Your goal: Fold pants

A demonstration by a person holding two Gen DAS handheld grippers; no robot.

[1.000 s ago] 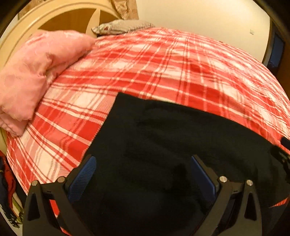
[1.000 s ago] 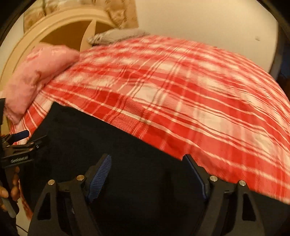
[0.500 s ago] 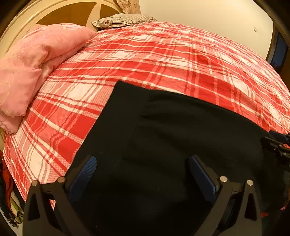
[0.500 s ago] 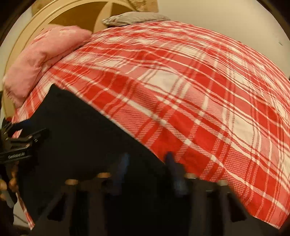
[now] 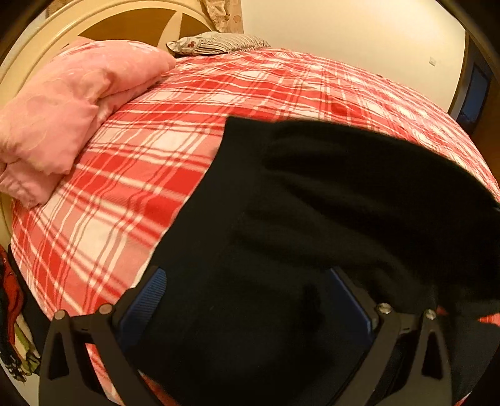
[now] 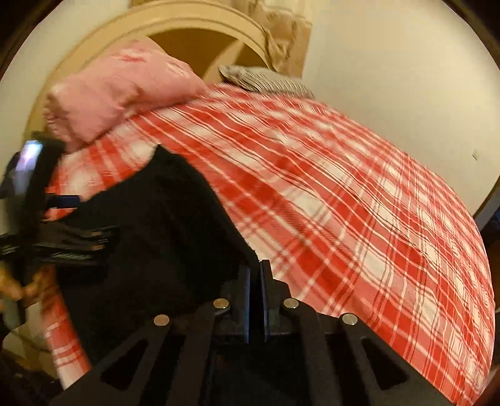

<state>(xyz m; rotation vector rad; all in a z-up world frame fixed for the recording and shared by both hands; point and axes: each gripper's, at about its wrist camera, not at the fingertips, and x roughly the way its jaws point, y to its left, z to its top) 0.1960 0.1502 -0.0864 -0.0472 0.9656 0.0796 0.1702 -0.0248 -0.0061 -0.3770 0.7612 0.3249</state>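
Observation:
Black pants (image 5: 281,218) lie on the red-and-white plaid bed (image 5: 131,175), their right part raised in a bulging fold. My left gripper (image 5: 251,289) is open low over the near end of the pants, its blue pads (image 5: 154,289) wide apart with black cloth between them. In the right wrist view my right gripper (image 6: 256,281) is shut on the pants (image 6: 150,225) at their near right edge, holding that edge up off the plaid bed (image 6: 359,225). The left gripper (image 6: 72,240) shows at the left edge there, with a hand (image 6: 18,285) behind it.
A folded pink quilt (image 5: 62,106) lies at the head of the bed on the left, with a grey striped pillow (image 5: 215,42) behind it against the round headboard (image 5: 103,18). Bare plaid bedding spreads beyond and right of the pants. Clothes hang off the bed's left side (image 5: 12,312).
My right gripper went from open to shut on the edge of the pants and lifted it, swinging left. The left gripper stayed open over the cloth.

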